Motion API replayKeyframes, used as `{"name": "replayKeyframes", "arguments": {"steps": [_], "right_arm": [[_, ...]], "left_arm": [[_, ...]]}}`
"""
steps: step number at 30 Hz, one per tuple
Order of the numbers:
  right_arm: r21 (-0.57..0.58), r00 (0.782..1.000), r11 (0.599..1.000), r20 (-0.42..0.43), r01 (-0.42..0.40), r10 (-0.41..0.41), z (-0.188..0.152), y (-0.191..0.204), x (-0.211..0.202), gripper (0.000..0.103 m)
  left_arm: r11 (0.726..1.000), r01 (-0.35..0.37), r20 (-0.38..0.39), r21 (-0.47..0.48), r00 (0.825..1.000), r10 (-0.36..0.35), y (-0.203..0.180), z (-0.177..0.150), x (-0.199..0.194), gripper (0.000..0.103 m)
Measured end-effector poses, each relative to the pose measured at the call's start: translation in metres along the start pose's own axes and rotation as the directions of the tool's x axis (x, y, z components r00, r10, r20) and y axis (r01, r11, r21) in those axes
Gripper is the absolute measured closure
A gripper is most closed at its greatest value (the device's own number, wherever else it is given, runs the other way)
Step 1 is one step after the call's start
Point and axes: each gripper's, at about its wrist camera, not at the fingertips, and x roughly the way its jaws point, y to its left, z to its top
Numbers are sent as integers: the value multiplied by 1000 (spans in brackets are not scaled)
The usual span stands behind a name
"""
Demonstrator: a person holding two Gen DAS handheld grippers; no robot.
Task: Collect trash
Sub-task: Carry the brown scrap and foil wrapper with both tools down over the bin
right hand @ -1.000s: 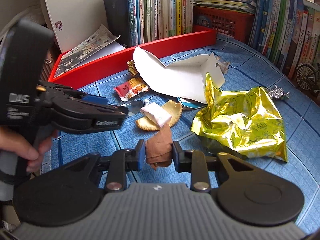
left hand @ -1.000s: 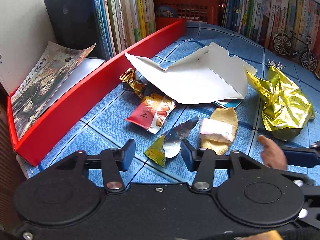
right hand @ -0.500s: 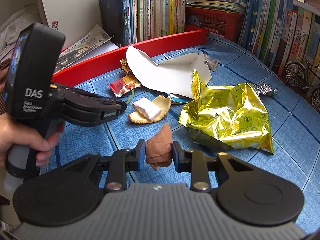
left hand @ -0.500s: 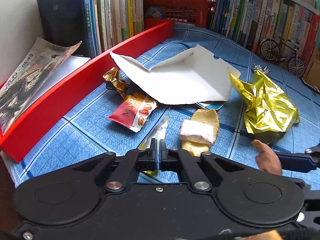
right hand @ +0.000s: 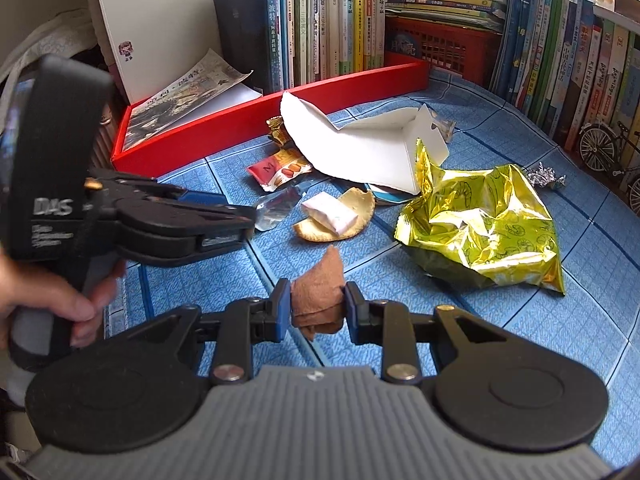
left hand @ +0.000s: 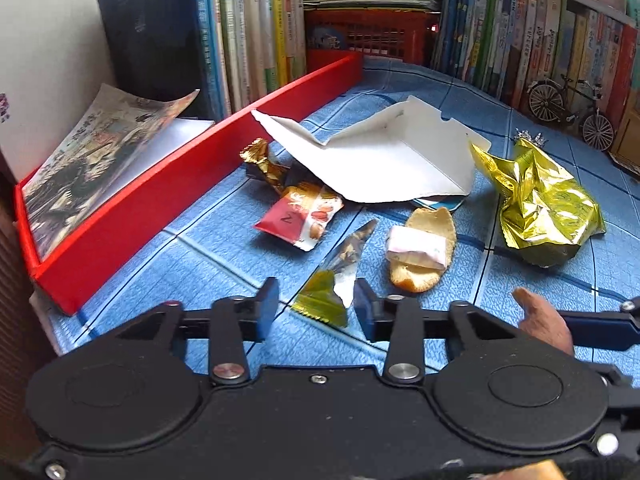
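Note:
On the blue mat, a silver and green torn wrapper (left hand: 340, 264) sits between the fingers of my left gripper (left hand: 316, 304). The jaws are opening and the pads do not press on the wrapper. My right gripper (right hand: 316, 304) is shut on a brown crumpled scrap (right hand: 320, 292) and holds it above the mat. Farther out lie a red snack packet (left hand: 298, 220), a cracker under a pink-white wrapper (left hand: 420, 248), a crumpled gold bag (left hand: 540, 200), a torn white carton (left hand: 380, 160) and a gold candy wrapper (left hand: 260, 160).
A red tray (left hand: 160, 208) with a magazine runs along the left. Upright books (left hand: 248, 32) and a red basket (left hand: 372, 36) line the back. A model bicycle (left hand: 568, 108) stands at the right and a silver foil scrap (right hand: 544, 178) lies near it. A hand (right hand: 52, 300) holds the left gripper.
The left jaws went from open to shut on the silver and green wrapper, then opened again with it still between them. The right gripper kept still on the brown scrap.

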Motion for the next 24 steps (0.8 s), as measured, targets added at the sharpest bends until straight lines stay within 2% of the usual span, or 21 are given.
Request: {"name": "replayKeyframes", "arguments": {"steps": [3, 5, 8, 24], "right_arm": [[-2, 1000, 1000, -7, 9, -9, -5, 0, -1, 70], [2, 1000, 1000, -14, 14, -14, -7, -2, -1, 70], [4, 1000, 1000, -15, 22, -22, -9, -5, -1, 70], [10, 1000, 1000, 1, 3, -3, 0, -6, 2, 70]], "left_arm": [[999, 11, -34, 45, 999, -10, -8, -2, 16, 61], [1000, 14, -7, 28, 1000, -14, -9, -4, 20, 61], [998, 50, -21, -34, 998, -51, -4, 0, 22, 74], [996, -10, -59, -89, 998, 5, 7, -6, -17, 75]]}}
